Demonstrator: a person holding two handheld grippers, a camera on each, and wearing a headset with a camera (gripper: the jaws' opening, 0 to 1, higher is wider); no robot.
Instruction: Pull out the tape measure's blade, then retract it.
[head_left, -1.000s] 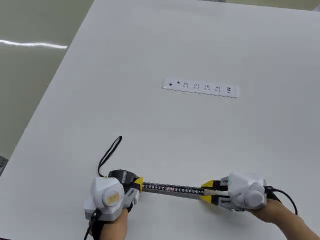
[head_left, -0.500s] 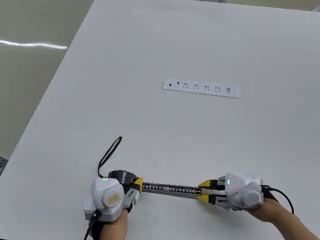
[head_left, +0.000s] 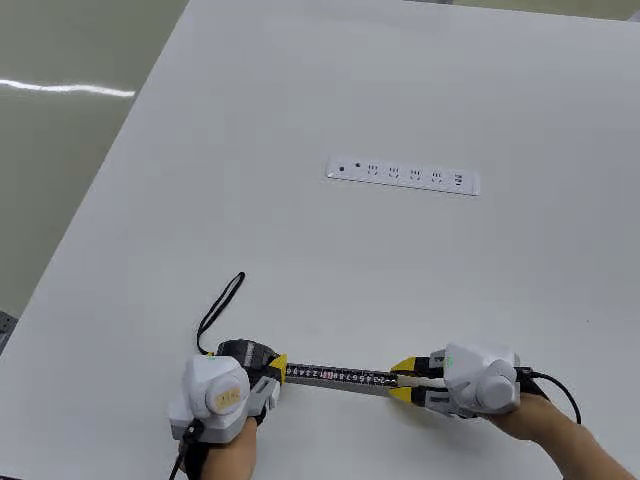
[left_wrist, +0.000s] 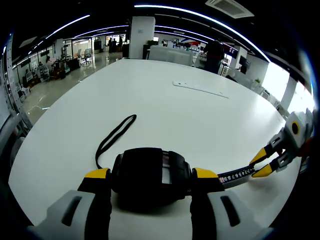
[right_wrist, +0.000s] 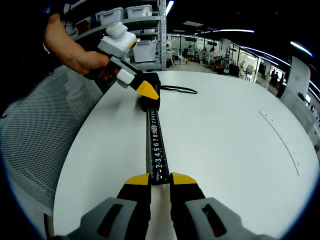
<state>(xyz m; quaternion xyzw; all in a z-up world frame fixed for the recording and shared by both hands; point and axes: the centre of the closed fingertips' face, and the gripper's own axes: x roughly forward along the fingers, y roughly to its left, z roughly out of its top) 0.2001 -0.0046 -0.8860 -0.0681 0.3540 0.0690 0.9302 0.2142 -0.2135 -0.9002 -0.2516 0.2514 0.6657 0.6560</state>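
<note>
- Since it carries everything else, the white table (head_left: 300, 100) comes first; grey floor (head_left: 60, 150) shows beyond its left edge.
- A white power strip (head_left: 403, 175) lies flat on the table, well apart from the grippers, on the side far from the person.
- The left gripper (left_wrist: 151, 175) is near the table edge closest to the person; its two yellow-tipped jaws are clamped on the sides of the tape measure.
- The right gripper (head_left: 403, 379) is to the right of it, and its jaws are pinched together on the end of the blade.
- The tape measure (head_left: 243, 353) is black and sits on the table between the left jaws.
- The blade (head_left: 340, 377) is pulled out and runs straight from the tape measure to the right gripper, numbers facing up; I cannot tell if it touches the table.
- A black strap (head_left: 222, 308) comes from the tape measure and lies on the table as a narrow loop, pointing away from the person.
</note>
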